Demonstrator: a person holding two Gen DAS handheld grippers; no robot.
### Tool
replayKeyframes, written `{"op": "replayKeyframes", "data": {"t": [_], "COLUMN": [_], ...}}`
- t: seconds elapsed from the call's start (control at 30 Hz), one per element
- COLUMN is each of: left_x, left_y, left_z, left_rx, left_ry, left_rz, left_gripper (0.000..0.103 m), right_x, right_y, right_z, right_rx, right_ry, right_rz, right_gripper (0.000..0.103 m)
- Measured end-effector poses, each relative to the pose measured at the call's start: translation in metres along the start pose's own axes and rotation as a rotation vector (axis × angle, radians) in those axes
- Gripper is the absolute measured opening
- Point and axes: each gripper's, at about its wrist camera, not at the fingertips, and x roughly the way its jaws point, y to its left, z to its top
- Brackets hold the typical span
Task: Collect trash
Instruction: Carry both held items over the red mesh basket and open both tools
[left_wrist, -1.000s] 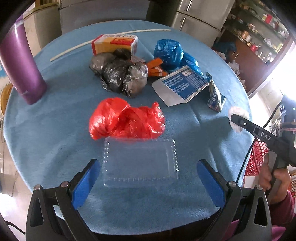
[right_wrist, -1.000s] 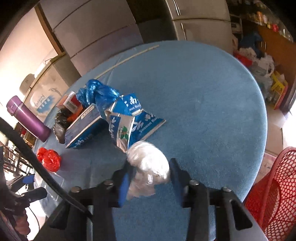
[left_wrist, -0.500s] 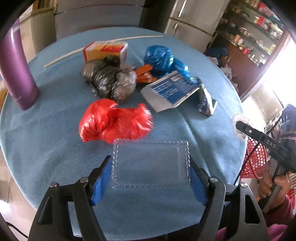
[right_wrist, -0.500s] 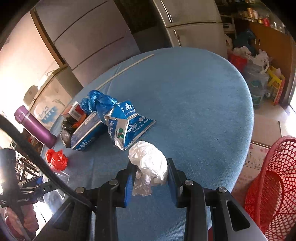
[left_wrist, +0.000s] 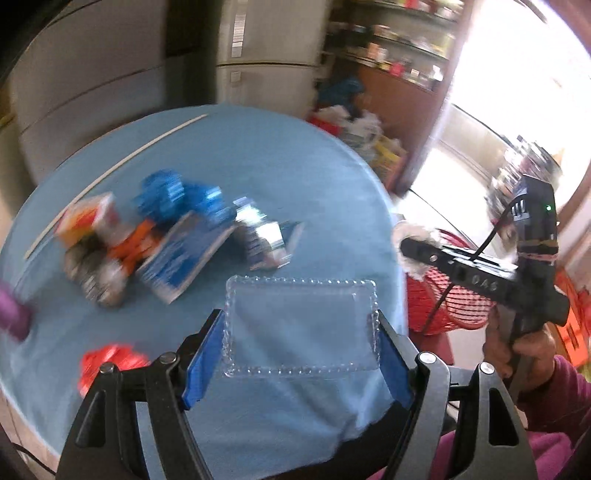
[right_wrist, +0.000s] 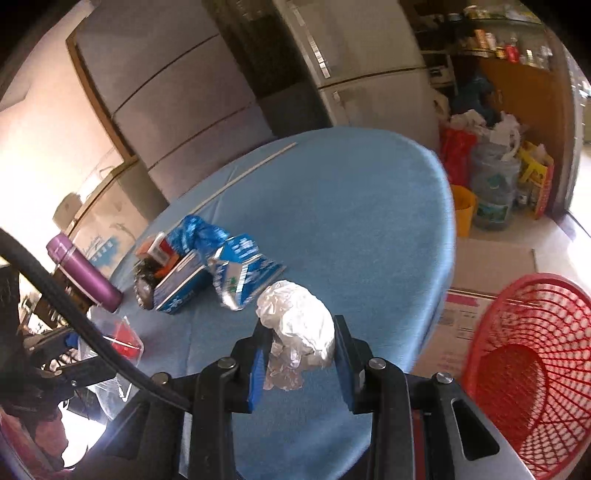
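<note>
My left gripper (left_wrist: 299, 332) is shut on a clear plastic tray (left_wrist: 301, 326) and holds it above the round blue table (left_wrist: 295, 177). My right gripper (right_wrist: 299, 343) is shut on a crumpled white plastic wad (right_wrist: 297, 325), lifted near the table's right edge; it also shows in the left wrist view (left_wrist: 413, 240). A red mesh basket (right_wrist: 524, 369) stands on the floor to the right, also seen in the left wrist view (left_wrist: 450, 295). More trash lies on the table: a red bag (left_wrist: 110, 360), a blue bag (left_wrist: 166, 195), a blue carton (left_wrist: 181, 258), a foil pouch (left_wrist: 266, 240).
A purple bottle (right_wrist: 83, 273) stands at the table's left edge. An orange box (left_wrist: 88, 218) and a dark bag (left_wrist: 96, 277) lie in the pile. A white stick (right_wrist: 251, 171) lies at the far side. Fridges and cluttered floor stand behind.
My left gripper closed on the clear tray, lifted it and swung right toward the basket. My right gripper carried the white wad up and right, toward the table edge.
</note>
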Motion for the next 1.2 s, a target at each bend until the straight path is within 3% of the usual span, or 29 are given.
{"op": "replayKeyframes", "data": {"t": [0.37,0.73,0.8,0.9,1.0,1.13,1.2], "left_x": [0.072,0.155,0.160,0.168,0.168,0.164,0.162], "left_y": [-0.133,-0.218,-0.226,-0.226,-0.220,-0.218,-0.219], "left_z": [0.058,0.089,0.084,0.079,0.078,0.084,0.087], "left_rx": [0.279,0.339,0.343,0.337,0.326,0.316,0.319], "left_ry": [0.067,0.194,0.217,0.245,0.255,0.240,0.236], "left_rz": [-0.121,-0.230,-0.239,-0.223,-0.211,-0.209,-0.196], "left_gripper": [0.078,0.079,0.079,0.079,0.079,0.079,0.079], "right_x": [-0.059,-0.080,-0.087,-0.100,-0.114,-0.123,-0.119], "right_y": [-0.131,-0.212,-0.223,-0.235,-0.250,-0.289,-0.310], "right_z": [-0.012,-0.041,-0.047,-0.048,-0.045,-0.037,-0.034], "right_rx": [0.204,0.423,0.474,0.507,0.542,0.650,0.712], "right_ry": [-0.053,-0.051,-0.089,-0.169,-0.246,-0.290,-0.274], "right_rz": [-0.123,-0.050,-0.022,0.018,-0.003,-0.134,-0.156], "right_gripper": [0.036,0.041,0.077,0.078,0.078,0.078,0.078]}}
